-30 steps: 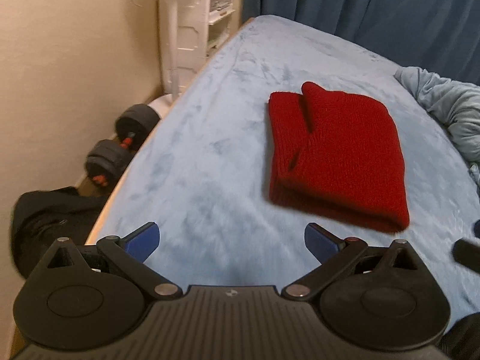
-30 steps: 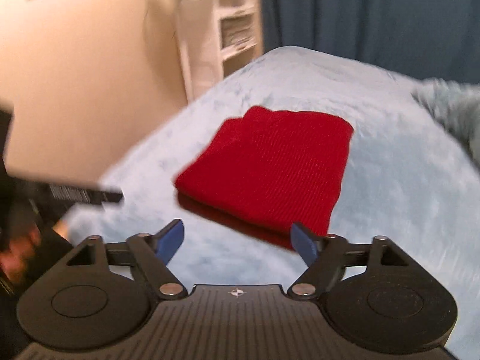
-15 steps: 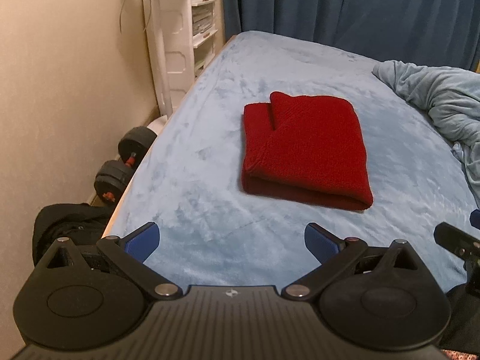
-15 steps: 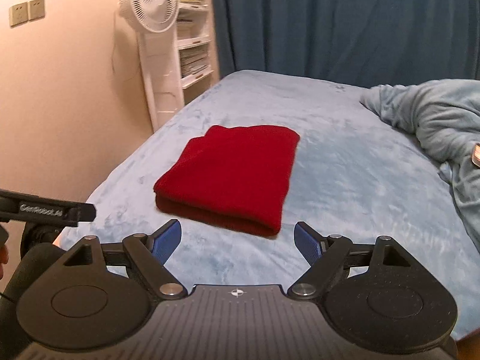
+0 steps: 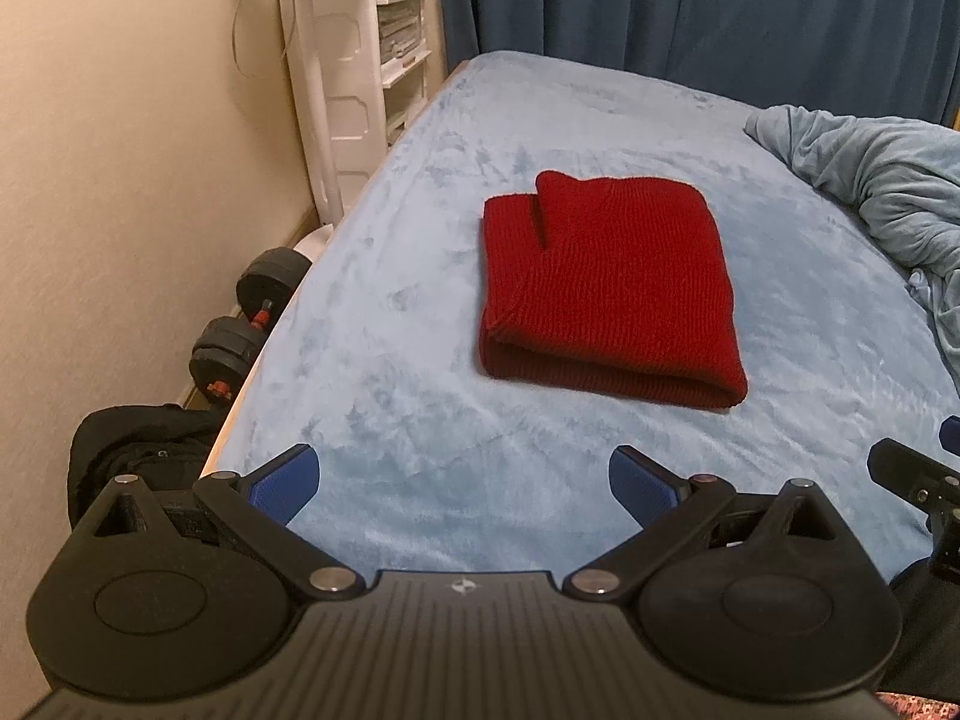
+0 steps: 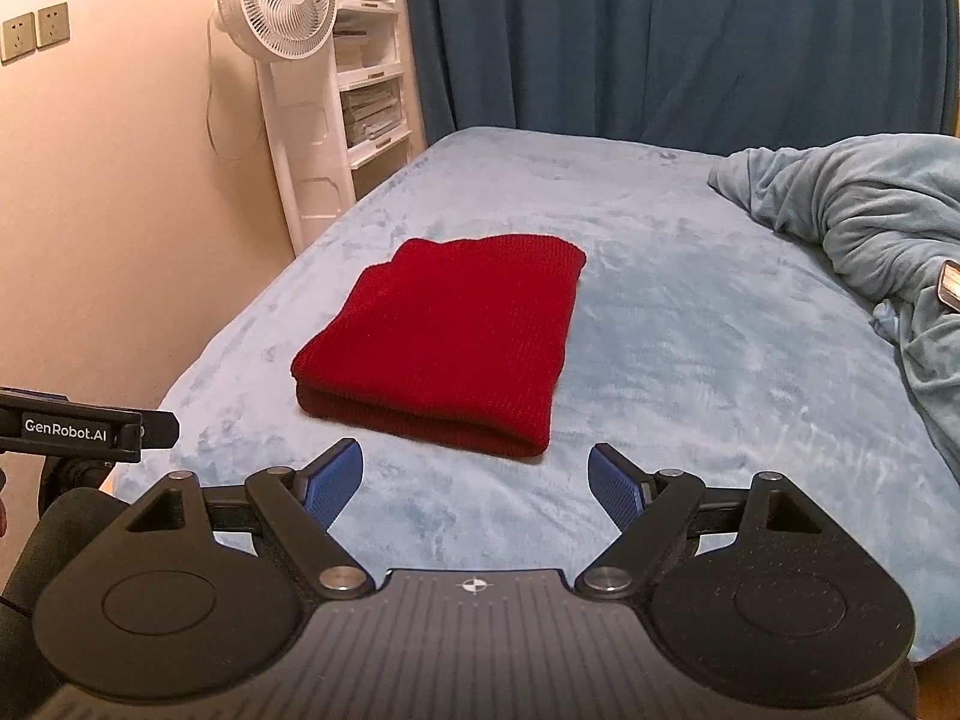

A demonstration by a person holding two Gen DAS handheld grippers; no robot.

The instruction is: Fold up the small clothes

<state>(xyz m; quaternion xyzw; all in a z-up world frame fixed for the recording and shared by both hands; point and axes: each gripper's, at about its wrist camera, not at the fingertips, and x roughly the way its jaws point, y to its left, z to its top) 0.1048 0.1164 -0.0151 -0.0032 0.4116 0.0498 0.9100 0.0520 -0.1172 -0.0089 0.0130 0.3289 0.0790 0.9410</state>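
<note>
A folded red sweater (image 5: 606, 288) lies on the bed (image 5: 408, 312); the left gripper (image 5: 465, 480) and right gripper (image 6: 474, 480) hold their jaws wide, empty.

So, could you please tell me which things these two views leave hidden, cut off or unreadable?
- Red knit garment: folded over itself in both views, so its inner layers and what kind of garment it is stay hidden.
- Object on the rumpled blanket: cut off by the right edge of the right wrist view.
- Dumbbell: partly hidden by the bed edge, left wrist view.
- Shelf contents: too small to read.
</note>
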